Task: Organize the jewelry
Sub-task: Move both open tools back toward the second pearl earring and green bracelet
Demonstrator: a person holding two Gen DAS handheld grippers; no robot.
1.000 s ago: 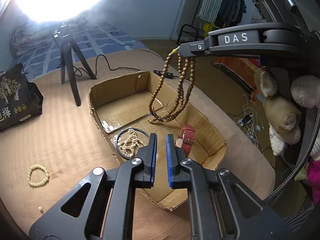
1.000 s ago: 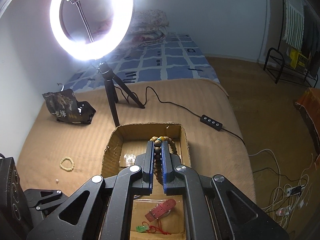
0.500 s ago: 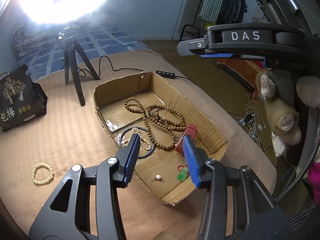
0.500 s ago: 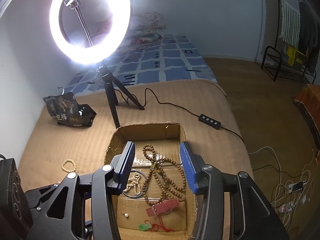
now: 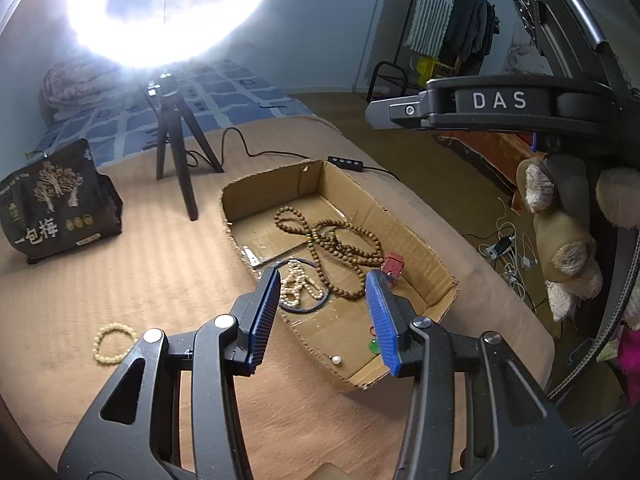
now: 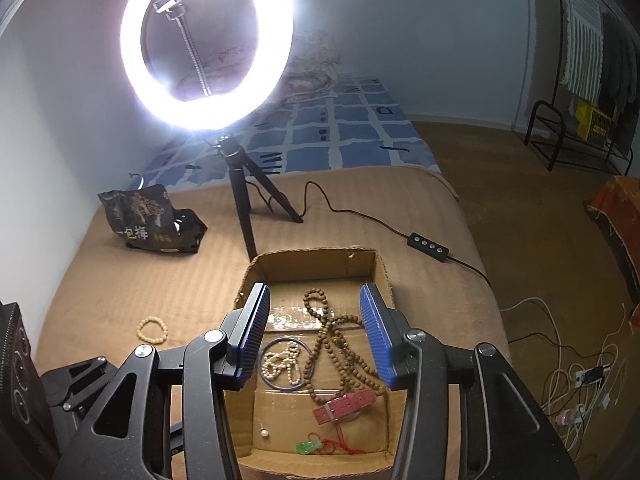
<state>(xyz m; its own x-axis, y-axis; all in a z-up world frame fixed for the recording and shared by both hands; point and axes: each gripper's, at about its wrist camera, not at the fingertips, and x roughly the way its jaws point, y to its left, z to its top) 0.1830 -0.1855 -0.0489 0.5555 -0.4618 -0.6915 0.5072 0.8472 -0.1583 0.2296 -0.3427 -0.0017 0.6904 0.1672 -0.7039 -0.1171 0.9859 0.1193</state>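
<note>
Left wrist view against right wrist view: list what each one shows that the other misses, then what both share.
Left wrist view only: the right gripper from the side, and plush toys by the floor. Right wrist view only: the whole ring light and the red strap laid flat. Both: cardboard box holding the brown bead necklace, pearl strand, and the cream bracelet outside it.

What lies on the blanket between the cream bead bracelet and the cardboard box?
Nothing. The stretch of brown blanket between the cream bead bracelet and the cardboard box is bare. The right wrist view shows this best.
</note>
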